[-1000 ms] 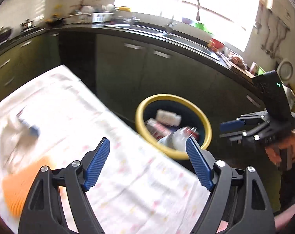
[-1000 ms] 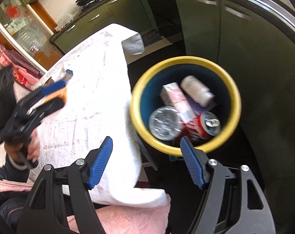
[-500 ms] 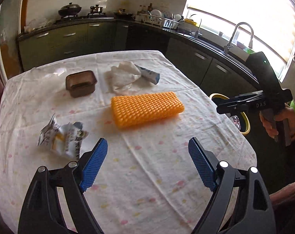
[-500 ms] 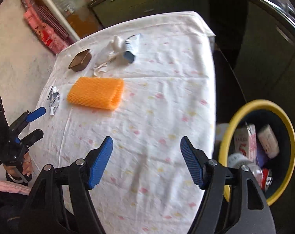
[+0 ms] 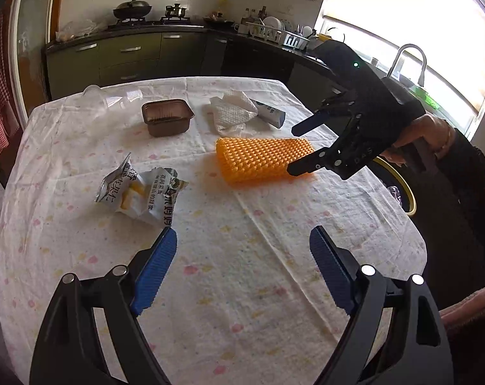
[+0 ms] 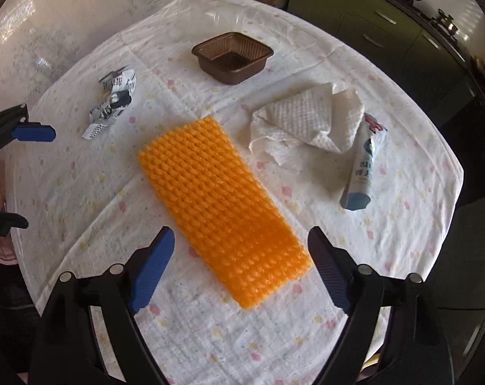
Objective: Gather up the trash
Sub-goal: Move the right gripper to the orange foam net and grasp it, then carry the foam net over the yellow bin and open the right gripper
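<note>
On the tablecloth lie an orange foam net (image 5: 263,160) (image 6: 223,205), a crumpled snack wrapper (image 5: 143,192) (image 6: 112,102), a brown plastic tray (image 5: 167,117) (image 6: 233,56), a paper towel (image 5: 231,110) (image 6: 306,125) and a blue-white tube (image 5: 269,114) (image 6: 362,166). My right gripper (image 6: 241,240) (image 5: 293,149) points down over the net's near end. Its jaws are opening and the pads touch nothing. My left gripper (image 5: 242,240) (image 6: 34,176) hangs open and empty above bare cloth, right of the wrapper.
A yellow-rimmed bin (image 5: 399,186) stands off the table's right edge, partly hidden behind the hand holding the right gripper. A clear plastic cup (image 5: 104,99) lies at the far left of the table. Kitchen cabinets and a sink line the walls beyond.
Both grippers swung away from the bin and over the table. The right one came above the orange net, turned downward and widened its jaws. The left one settled near the wrapper.
</note>
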A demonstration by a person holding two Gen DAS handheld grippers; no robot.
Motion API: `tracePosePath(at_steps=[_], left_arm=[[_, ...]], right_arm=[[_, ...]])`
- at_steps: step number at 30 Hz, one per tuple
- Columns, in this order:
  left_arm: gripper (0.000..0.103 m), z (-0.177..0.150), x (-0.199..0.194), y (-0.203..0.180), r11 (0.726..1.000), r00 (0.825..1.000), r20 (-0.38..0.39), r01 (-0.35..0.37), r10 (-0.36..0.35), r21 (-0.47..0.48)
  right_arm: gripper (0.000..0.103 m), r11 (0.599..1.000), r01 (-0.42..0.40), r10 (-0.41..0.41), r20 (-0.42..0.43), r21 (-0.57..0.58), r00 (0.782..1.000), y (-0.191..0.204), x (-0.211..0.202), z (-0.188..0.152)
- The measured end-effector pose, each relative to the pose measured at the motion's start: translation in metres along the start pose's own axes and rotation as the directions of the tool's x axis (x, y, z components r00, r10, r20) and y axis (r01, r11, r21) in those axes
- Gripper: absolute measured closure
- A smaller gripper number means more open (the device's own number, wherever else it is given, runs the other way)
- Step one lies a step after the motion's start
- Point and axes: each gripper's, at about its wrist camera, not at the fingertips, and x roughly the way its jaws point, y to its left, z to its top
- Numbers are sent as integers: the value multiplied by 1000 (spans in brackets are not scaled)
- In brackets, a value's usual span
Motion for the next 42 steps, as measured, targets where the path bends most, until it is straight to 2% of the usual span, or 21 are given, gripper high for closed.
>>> tracePosePath(at_steps=[3, 8, 14, 16, 17, 18, 20, 26, 29, 33, 35, 37, 42], left_arm=[[19, -1, -3, 3, 1000, 1000, 3, 0, 0, -8], [19, -2, -2, 4, 1000, 1000, -2, 1, -1, -7], [19, -4, 0, 1, 1000, 1000, -12, 7, -7, -1], [19, -4, 0, 0, 1000, 1000, -13, 4, -4, 2], [19, -4, 1, 0, 1000, 1000, -13, 4, -4, 2], [19, -4, 1, 0, 1000, 1000, -14, 4, -4, 2], [19, -4, 0, 0, 1000, 1000, -13, 3, -3, 1], [19, -5, 1, -1, 1000, 1000, -17, 6, -6, 0], [19, -5, 0, -4, 1000, 1000, -14, 10, -10, 8], [19, -5, 1, -8, 1000, 1000, -13, 22, -22, 16], [19, -5, 3, -11, 999, 1000, -18, 25, -24, 21], [19, -5, 6, -13, 999, 999, -25, 32, -31, 24], [19, -3, 12, -23, 998, 998, -33, 49, -48, 39]], right_arm=[[22, 1000, -26, 26, -34, -8, 999, -4, 8, 4], [23, 998, -64, 64, -26, 16, 998, -7, 9, 4], [41, 996, -79, 79, 3, 34, 997, -2, 2, -10], [49, 996, -76, 75, 26, 48, 997, 0, -5, -18], [57, 995, -78, 76, 40, 58, 996, 0, -9, -20], [71, 994, -81, 77, 56, 70, 995, 0, -14, -22], [88, 992, -84, 76, 87, 98, 993, -2, -22, -27], [90, 978, -106, 75, 173, 177, 982, 2, -49, -48], [90, 965, -88, 35, 208, 249, 977, -3, -69, -70], [90, 908, 11, -101, 194, 418, 976, -35, -99, -125], [90, 858, 117, -200, 116, 501, 973, -54, -106, -157], [89, 796, 206, -267, 23, 570, 963, -72, -111, -193], [89, 663, 352, -321, -173, 661, 931, -104, -104, -265]])
